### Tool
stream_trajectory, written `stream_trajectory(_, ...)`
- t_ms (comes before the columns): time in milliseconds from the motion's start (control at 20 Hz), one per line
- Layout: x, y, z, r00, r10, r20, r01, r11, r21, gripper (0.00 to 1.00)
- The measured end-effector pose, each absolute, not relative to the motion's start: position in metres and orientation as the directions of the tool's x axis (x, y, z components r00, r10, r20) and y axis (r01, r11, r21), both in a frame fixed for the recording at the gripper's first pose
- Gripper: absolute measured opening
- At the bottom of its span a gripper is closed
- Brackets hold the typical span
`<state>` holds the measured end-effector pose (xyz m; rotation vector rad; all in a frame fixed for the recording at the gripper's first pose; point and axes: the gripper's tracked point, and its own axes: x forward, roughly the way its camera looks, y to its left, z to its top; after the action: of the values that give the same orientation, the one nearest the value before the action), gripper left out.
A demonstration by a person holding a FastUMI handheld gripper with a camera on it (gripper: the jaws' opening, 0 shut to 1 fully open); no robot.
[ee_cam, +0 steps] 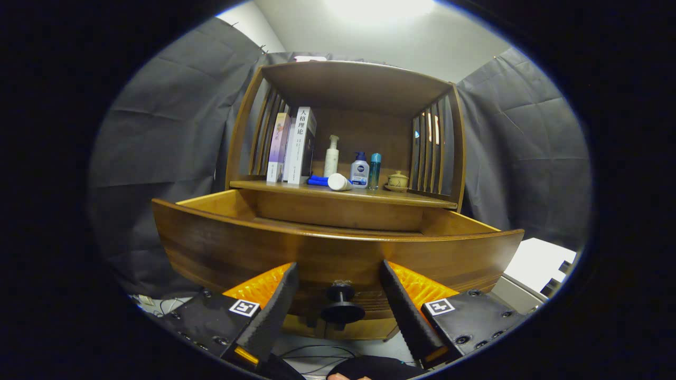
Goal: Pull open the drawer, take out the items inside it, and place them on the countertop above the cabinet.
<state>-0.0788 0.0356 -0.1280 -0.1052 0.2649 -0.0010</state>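
The gripper (340, 295) straddled the drawer (338, 253) knob (342, 305), jaws open and seemingly not touching it, the drawer already out.

We cannot see into the drawer (338, 248): its tall front panel hides the inside, so whatever lies there is out of sight. The drawer knob (342, 306) sits between the fingers (272, 311), which stand apart from it on both sides; their rear ends are cut off below. On the shelf, a blue thing (317, 180) lies half hidden behind a white tube (339, 182), too small for us to tell. The cabinet's base is hidden beneath the drawer
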Motion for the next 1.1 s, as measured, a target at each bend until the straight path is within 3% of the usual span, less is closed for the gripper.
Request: stream_trajectory(1100,0.065,0.045,-0.142,0.956,-0.046,-0.291,0.045,0.999,-0.012,0.96)
